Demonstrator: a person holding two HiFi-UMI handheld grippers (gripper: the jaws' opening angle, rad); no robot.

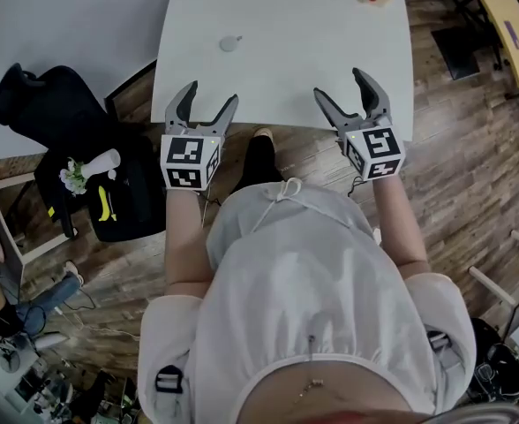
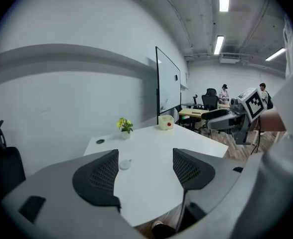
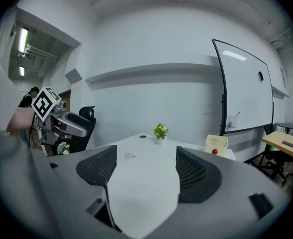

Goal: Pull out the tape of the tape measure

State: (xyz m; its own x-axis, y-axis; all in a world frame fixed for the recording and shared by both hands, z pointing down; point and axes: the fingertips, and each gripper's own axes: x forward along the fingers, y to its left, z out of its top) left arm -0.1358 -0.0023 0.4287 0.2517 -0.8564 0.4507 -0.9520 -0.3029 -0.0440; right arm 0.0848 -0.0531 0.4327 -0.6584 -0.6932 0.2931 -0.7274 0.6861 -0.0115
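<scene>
Now both grippers are held over the near edge of the white table point(image 1: 295, 51). The left gripper point(image 1: 212, 93) has its jaws wide apart with nothing between them. The right gripper point(image 1: 338, 83) is the same. The small round tape measure point(image 1: 230, 43) lies toward the table's left edge, well apart from both grippers.

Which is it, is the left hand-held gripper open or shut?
Open. In its own view the left hand-held gripper has its two jaws standing well apart, with only the bare white table showing between them and nothing gripped.
</scene>
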